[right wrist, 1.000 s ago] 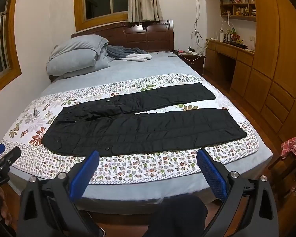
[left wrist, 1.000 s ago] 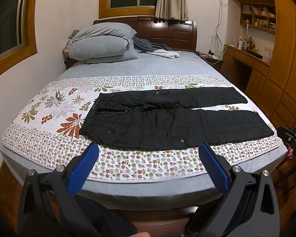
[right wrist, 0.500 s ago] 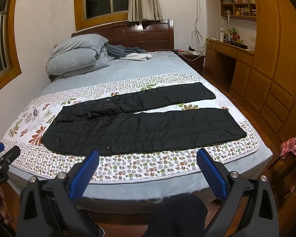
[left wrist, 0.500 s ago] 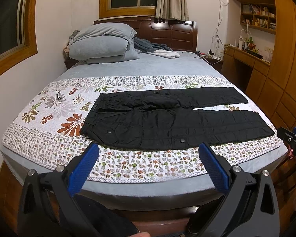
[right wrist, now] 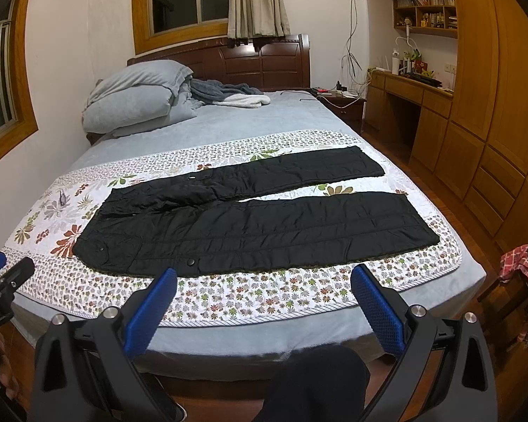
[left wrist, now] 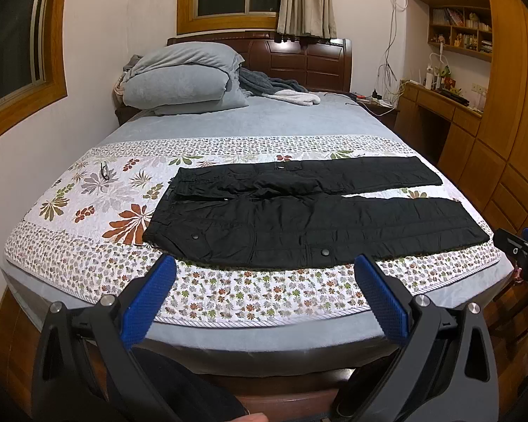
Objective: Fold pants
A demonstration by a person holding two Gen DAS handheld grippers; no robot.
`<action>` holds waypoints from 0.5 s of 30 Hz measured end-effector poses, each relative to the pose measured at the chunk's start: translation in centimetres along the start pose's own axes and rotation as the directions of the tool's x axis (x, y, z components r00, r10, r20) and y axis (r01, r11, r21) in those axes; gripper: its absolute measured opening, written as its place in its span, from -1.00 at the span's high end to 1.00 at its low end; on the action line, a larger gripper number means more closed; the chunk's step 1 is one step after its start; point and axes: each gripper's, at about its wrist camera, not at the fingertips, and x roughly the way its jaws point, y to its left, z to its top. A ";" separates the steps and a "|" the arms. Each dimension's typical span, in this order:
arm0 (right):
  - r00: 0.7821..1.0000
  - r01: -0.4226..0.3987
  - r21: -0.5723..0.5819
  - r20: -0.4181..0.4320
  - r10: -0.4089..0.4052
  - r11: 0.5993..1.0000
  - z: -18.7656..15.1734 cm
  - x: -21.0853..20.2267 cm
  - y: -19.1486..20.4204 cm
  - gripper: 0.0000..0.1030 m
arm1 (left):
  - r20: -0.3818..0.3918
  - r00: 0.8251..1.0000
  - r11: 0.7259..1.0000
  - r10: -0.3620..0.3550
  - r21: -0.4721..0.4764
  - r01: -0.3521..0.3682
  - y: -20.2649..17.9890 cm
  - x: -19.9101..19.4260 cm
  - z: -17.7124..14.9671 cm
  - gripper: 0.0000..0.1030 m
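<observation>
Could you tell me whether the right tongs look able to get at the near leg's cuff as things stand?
Probably yes. The right tongs are open and hold nothing, and the cuff lies flat on the quilt near the bed's edge with nothing on it or between it and the tongs.

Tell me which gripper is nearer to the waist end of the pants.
Left. The left gripper hovers open before the waist half of the pants; the right gripper, also open, sits further toward the leg ends.
</observation>
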 end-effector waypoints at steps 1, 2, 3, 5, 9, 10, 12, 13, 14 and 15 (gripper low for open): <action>1.000 0.000 0.000 0.000 0.000 1.000 0.0 0.0 0.0 -0.94 | 0.000 1.000 1.000 0.001 0.000 -0.001 0.1 0.0 0.0 -0.95; 1.000 0.001 0.001 0.000 -0.001 1.000 0.0 0.0 0.0 -0.94 | 0.002 1.000 1.000 0.000 0.000 0.000 0.1 0.0 0.0 -0.95; 1.000 0.000 0.002 -0.001 0.000 1.000 0.1 0.0 0.0 -0.94 | 0.003 1.000 1.000 0.001 0.001 -0.001 0.1 0.0 0.0 -0.95; 1.000 0.001 0.003 0.000 -0.001 1.000 0.1 0.1 -0.1 -0.94 | 0.005 1.000 1.000 0.001 -0.001 -0.001 0.2 -0.1 0.1 -0.95; 1.000 0.002 0.003 0.001 -0.002 1.000 0.1 0.1 -0.1 -0.94 | 0.006 1.000 1.000 0.000 0.000 0.000 0.2 -0.2 0.1 -0.95; 1.000 0.001 0.004 0.000 -0.001 1.000 0.1 0.1 -0.1 -0.94 | 0.005 1.000 1.000 0.000 0.000 0.000 0.2 -0.1 0.1 -0.95; 1.000 0.001 0.003 0.000 -0.001 1.000 0.1 0.1 -0.1 -0.94 | 0.005 1.000 1.000 0.000 -0.001 0.000 0.2 -0.1 0.1 -0.95; 1.000 0.002 0.002 0.000 -0.002 1.000 0.1 0.1 -0.1 -0.94 | 0.005 1.000 1.000 0.000 0.000 0.000 0.2 -0.1 0.1 -0.95; 1.000 0.001 0.003 0.000 -0.001 1.000 0.1 0.1 -0.1 -0.94 | 0.006 1.000 1.000 0.000 0.000 0.000 0.2 -0.1 0.1 -0.95; 1.000 0.000 0.003 0.000 0.000 1.000 0.1 0.1 -0.1 -0.94 | 0.006 1.000 1.000 0.000 0.001 0.000 0.2 -0.1 0.1 -0.95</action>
